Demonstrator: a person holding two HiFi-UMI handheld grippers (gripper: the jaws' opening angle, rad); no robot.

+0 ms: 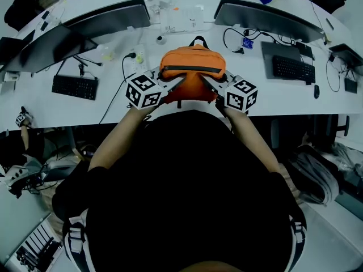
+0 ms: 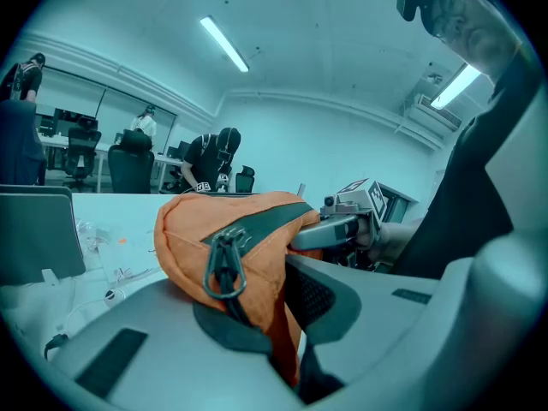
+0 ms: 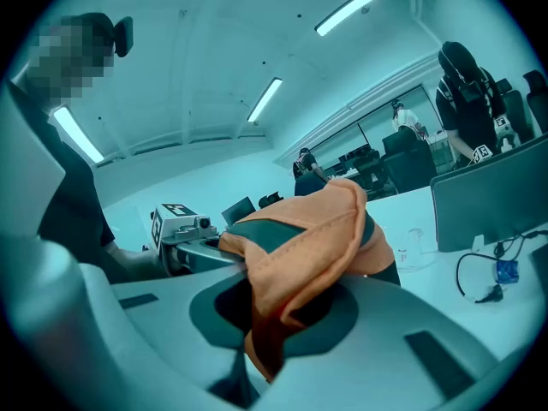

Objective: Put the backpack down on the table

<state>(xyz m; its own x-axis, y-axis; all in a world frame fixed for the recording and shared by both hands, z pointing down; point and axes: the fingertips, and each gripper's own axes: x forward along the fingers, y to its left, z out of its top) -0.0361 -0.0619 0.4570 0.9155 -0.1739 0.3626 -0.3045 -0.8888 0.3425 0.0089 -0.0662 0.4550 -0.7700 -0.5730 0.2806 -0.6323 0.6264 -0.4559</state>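
An orange backpack with a dark zip and a black top loop is held at the near edge of the white table, between two monitors. My left gripper is shut on its left side, the right gripper on its right side. In the left gripper view the orange backpack is pinched between the jaws, its zip pull hanging in front, and my left gripper bites the fabric. In the right gripper view the orange backpack bulges over the shut right gripper. Whether the bag's base rests on the table is hidden.
Two dark monitors flank the bag. Black keyboards lie to either side, with cables, a plastic packet behind and a mouse at the right. Other people work at distant desks.
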